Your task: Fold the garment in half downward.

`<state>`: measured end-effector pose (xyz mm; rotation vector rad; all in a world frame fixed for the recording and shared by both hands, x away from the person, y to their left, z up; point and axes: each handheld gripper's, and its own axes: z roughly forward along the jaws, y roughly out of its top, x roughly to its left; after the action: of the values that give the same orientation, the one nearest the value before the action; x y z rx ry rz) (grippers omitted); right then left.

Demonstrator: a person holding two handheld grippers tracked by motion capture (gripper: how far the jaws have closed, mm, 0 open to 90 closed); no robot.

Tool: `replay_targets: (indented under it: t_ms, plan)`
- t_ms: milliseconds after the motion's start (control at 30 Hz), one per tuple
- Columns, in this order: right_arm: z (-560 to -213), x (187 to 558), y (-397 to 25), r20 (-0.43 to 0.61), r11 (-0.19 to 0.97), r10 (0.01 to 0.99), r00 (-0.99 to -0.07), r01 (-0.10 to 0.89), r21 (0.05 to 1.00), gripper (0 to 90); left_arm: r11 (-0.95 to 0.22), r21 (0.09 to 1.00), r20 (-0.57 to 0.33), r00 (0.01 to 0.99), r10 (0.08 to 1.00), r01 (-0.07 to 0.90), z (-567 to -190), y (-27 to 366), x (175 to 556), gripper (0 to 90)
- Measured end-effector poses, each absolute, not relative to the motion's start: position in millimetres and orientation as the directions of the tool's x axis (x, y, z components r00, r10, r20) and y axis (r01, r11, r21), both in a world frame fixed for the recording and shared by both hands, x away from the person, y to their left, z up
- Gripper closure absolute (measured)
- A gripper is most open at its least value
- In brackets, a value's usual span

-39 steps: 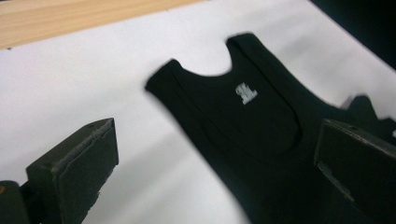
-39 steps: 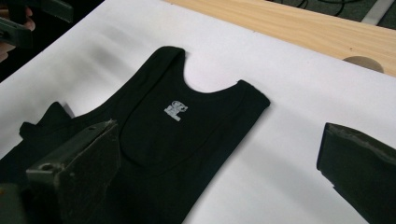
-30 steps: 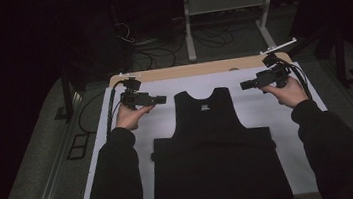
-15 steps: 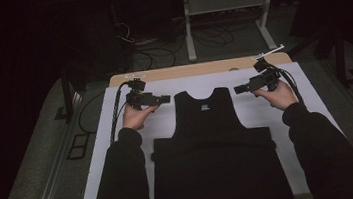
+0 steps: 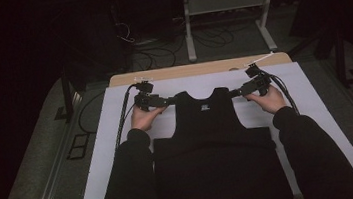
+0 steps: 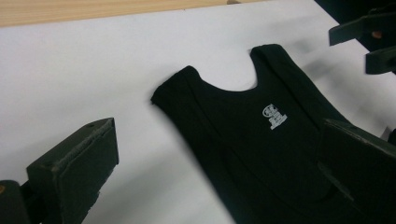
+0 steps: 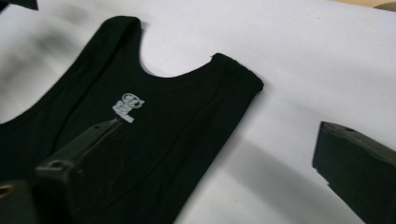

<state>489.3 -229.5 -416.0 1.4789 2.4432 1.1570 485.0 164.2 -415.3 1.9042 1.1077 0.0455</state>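
A black tank top (image 5: 214,140) with a small white neck print (image 6: 274,115) lies flat on the white sheet (image 5: 114,142), neck away from the person. My left gripper (image 5: 168,101) is at the garment's left shoulder strap (image 6: 184,86), jaws wide open on either side of it (image 6: 217,128) and holding nothing. My right gripper (image 5: 234,93) is at the right shoulder strap (image 7: 238,79), also open (image 7: 222,126), one jaw over the fabric and one over the sheet. Both straps lie flat. The right gripper's jaws (image 6: 369,42) show far off in the left gripper view.
The white sheet covers a wooden table whose far edge (image 5: 186,70) shows as a tan strip. Cables (image 5: 124,118) trail from the left gripper off the table's left side. Beyond the table a white metal stand (image 5: 227,8) and floor cables sit in the dark.
Both hands have moved inward and slightly down the table, bringing each gripper from beside the garment to its shoulder strap. The tank top has not moved.
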Motion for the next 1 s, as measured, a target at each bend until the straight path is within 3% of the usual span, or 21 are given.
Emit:
replay_targets:
  t_ms: [167, 433, 1000]
  plan:
    - [-423.1, 491.0, -224.4, 0.316, 0.263, 0.788, -0.529, 0.752, 0.604, 2.6, -0.174, 0.711, -0.380, 0.581, 0.720, 0.682, -421.7, 159.6, 487.3, 0.0]
    - [-432.2, 492.4, -214.1, 0.315, 0.254, 0.803, -0.506, 0.769, 0.587, 11.7, -0.192, 0.682, -0.378, 0.565, 0.733, 0.706, -433.6, 145.6, 487.5, 0.6]
    - [-444.0, 493.2, -201.6, 0.316, 0.255, 0.805, -0.501, 0.774, 0.579, 17.8, -0.209, 0.657, -0.376, 0.555, 0.742, 0.725, -448.0, 133.1, 491.8, 14.9]
